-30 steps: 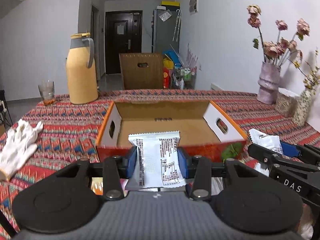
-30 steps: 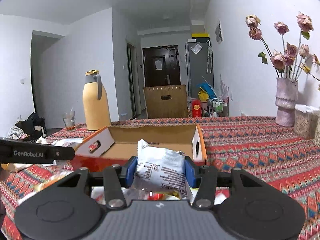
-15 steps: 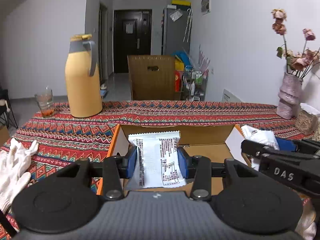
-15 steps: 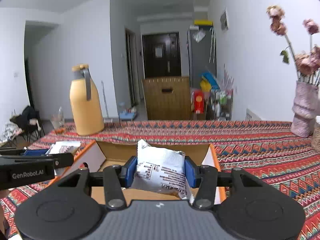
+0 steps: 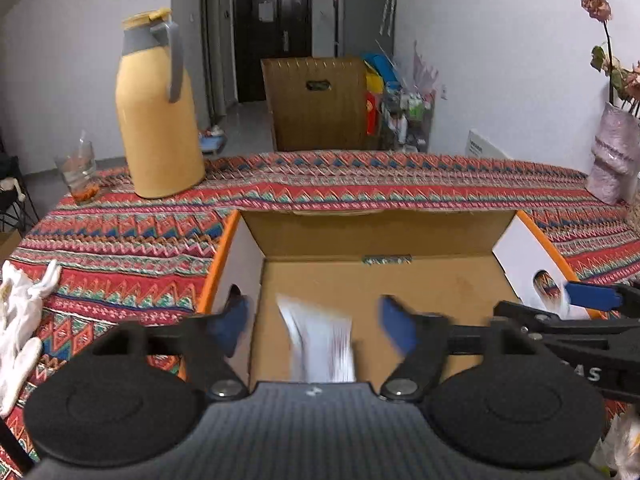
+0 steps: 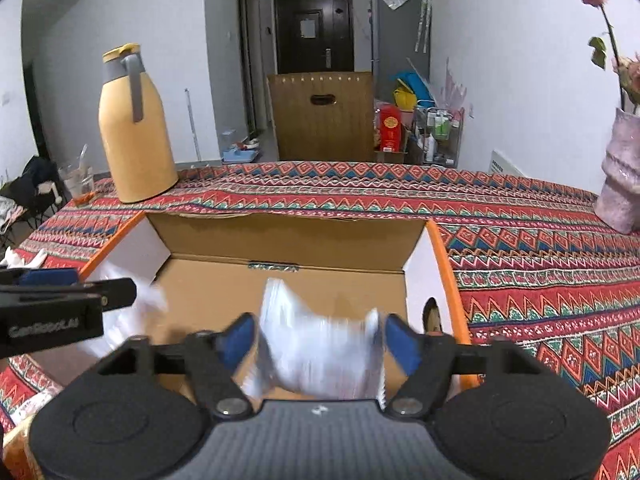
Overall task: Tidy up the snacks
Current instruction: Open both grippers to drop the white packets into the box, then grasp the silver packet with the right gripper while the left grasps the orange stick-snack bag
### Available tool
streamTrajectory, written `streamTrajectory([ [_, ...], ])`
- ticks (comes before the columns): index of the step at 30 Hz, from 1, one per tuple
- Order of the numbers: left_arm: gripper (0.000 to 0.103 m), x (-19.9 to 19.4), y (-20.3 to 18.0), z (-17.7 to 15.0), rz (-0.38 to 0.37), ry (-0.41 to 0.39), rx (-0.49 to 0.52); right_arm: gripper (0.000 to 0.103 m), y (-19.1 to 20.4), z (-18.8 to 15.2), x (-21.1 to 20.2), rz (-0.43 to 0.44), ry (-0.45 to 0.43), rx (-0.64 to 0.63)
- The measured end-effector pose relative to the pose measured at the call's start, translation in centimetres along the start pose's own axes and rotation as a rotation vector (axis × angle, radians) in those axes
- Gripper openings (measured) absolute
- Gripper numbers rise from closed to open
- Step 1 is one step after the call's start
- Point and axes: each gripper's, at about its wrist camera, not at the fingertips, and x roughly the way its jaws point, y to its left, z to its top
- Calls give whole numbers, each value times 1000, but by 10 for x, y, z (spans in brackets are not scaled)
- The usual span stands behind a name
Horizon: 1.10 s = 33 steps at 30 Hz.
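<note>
Left gripper [image 5: 314, 326]: jaws opening, blue pads clear of the white snack packet [image 5: 320, 344] between them; packet blurred, inside the open cardboard box [image 5: 380, 236], above its floor. Right gripper [image 6: 320, 338]: jaws opening too; a second white packet [image 6: 320, 352], blurred, sits between the pads, its right edge close to the right pad, contact not resolvable. Both grippers side by side over the box's near edge. Box rests on the patterned tablecloth [image 5: 360, 188]. Yellow thermos jug [image 5: 158, 108] and a glass [image 5: 80, 172] stand beyond the box's left; white glove [image 5: 20, 320] at far left.
</note>
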Motion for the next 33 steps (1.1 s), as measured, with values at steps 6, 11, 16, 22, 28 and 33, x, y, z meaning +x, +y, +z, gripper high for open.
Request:
streamTrajectory([
  [6, 103, -11, 1, 0, 1, -35, 4, 101, -6, -3, -15, -11, -32, 20],
  [11, 103, -23, 4, -4, -2, -49, 0, 103, -11, -4, -29, -9, -65, 32],
  [16, 103, -41, 10, -12, -9, -70, -12, 103, -13, -13, -53, -6, -110, 35],
  [22, 103, -68, 18, -25, -24, -101, -31, 103, -10, -33, -88, 1, -161, 19],
  [28, 103, -92, 27, -46, -41, -121, -48, 103, -2, -58, -116, 28, -183, 10],
  [33, 103, -104, 37, -73, -54, -102, -49, 103, 10, -79, -123, 55, -146, -5],
])
